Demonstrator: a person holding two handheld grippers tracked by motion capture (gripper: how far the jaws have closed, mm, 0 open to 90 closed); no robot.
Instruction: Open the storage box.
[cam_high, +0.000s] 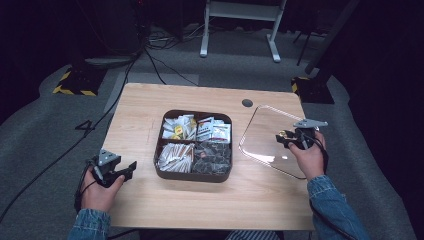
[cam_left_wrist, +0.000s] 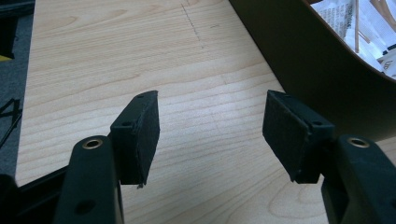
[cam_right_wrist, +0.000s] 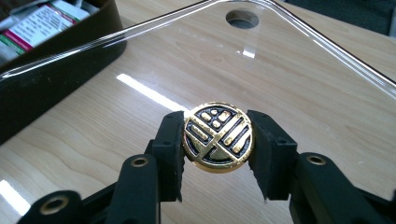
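Lid (cam_high: 267, 140) already off the box (cam_high: 194, 145), flat on desk (cam_high: 140, 110) — right tool (cam_right_wrist: 218, 140) clamped on its knob (cam_right_wrist: 218, 138), left tool (cam_left_wrist: 210, 135) open, empty; release left.

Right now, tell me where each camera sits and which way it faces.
High view: above the person's side, looking forward and down at the wooden table; both hands and denim sleeves show.
Left gripper view: on the left gripper, along open jaws over bare wood beside the brown divided box.
Right gripper view: on the right gripper, jaws shut on the gold knob of the clear lid.
Shared: the box.
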